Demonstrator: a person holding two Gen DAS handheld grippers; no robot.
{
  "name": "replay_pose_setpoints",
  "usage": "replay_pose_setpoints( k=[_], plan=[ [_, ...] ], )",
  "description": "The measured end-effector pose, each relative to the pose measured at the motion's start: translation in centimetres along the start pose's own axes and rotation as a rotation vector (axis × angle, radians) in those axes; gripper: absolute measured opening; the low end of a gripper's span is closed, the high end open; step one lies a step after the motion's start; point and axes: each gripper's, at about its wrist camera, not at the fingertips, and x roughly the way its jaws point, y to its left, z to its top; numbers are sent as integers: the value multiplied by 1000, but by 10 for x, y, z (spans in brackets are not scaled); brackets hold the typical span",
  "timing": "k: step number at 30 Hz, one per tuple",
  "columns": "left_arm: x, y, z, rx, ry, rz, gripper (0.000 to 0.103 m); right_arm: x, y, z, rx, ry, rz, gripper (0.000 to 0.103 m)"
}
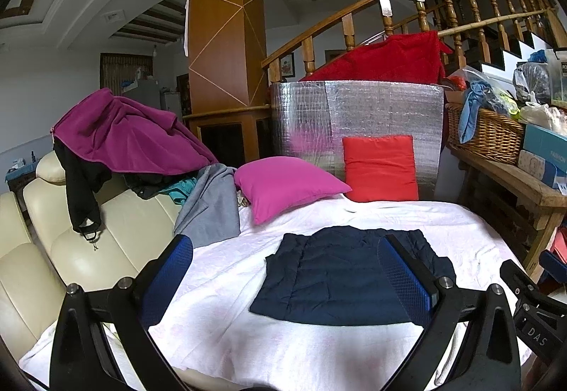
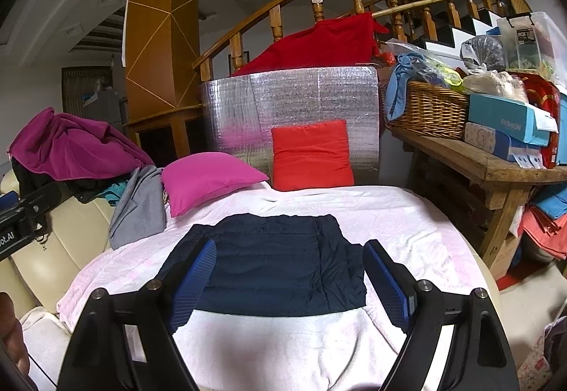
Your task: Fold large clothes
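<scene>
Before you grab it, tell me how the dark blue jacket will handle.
The jacket looks quilted and wrinkled, so it is probably floppy and would sag from one corner. Its puffy panels suggest it is light. Folded on the pink sheet, it would likely unfold if lifted.

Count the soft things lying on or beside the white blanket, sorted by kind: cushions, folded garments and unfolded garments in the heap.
Cushions: 2, the pink cushion and the red cushion
Folded garments: 1, the navy jacket
Unfolded garments clearly told apart: 3, purple, black, grey
Total: 6
</scene>
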Motion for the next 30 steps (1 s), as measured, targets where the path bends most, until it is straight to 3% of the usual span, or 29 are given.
replay_pose_setpoints(
  k=[21, 26, 30],
  plan=[
    [27, 8, -5, -6, 36, 17, 103, 24, 13, 6, -9, 14, 11, 87],
    [51, 11, -7, -1, 70, 21, 103, 48, 11, 11, -31, 23, -2, 87],
    [99, 37, -11, -60, 127, 18, 103, 93, -25, 20, 15, 77, -61, 87]
  ],
)
